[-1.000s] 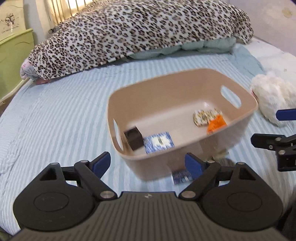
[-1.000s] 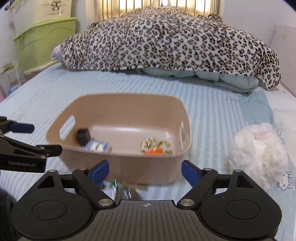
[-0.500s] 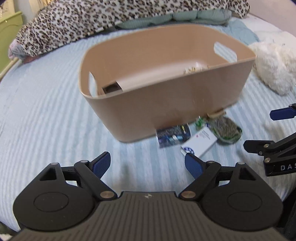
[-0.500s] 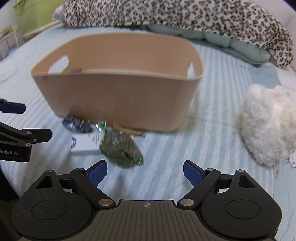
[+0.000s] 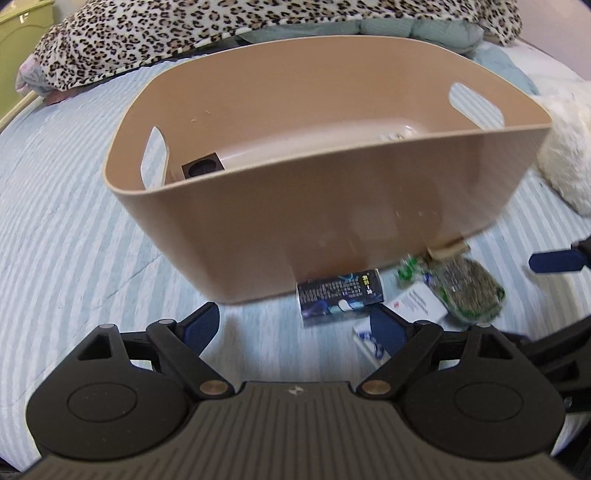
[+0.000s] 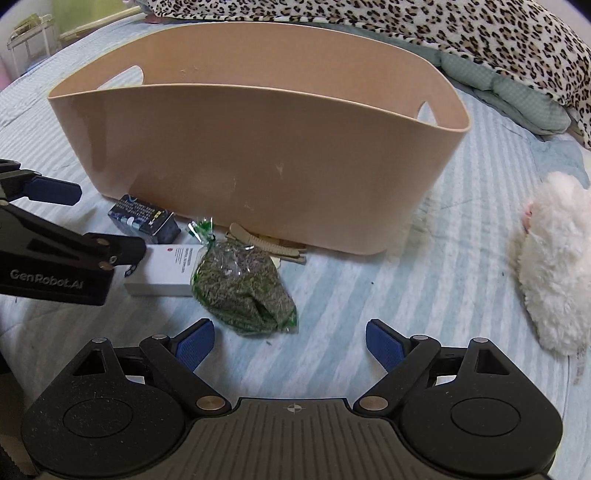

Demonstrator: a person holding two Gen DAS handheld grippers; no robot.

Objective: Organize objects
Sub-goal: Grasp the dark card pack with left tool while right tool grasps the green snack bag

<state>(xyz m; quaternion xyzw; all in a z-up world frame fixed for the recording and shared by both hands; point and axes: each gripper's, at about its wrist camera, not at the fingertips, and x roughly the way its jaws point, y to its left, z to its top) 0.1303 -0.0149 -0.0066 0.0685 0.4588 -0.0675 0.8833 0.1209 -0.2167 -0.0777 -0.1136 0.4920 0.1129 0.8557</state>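
Observation:
A tan plastic bin (image 5: pixel 332 206) (image 6: pixel 258 155) stands on the striped bed. A dark cube (image 5: pixel 202 167) shows inside it at the left. In front of the bin lie a dark blue packet (image 5: pixel 340 297) (image 6: pixel 142 218), a white box (image 5: pixel 413 304) (image 6: pixel 166 271), a clear bag of green dried herbs (image 5: pixel 467 291) (image 6: pixel 240 291) and a beige hair clip (image 6: pixel 269 245). My left gripper (image 5: pixel 293 326) is open and empty, low before the blue packet. My right gripper (image 6: pixel 290 341) is open and empty, just short of the herb bag.
A white plush toy (image 6: pixel 554 266) (image 5: pixel 565 155) lies right of the bin. A leopard-print blanket (image 5: pixel 221 33) (image 6: pixel 443 33) is heaped behind it. A green cabinet (image 5: pixel 14 44) stands at the far left.
Both grippers have dropped and moved closer to the bin's front wall. The small items in front of the bin now appear nearer. Both stay open.

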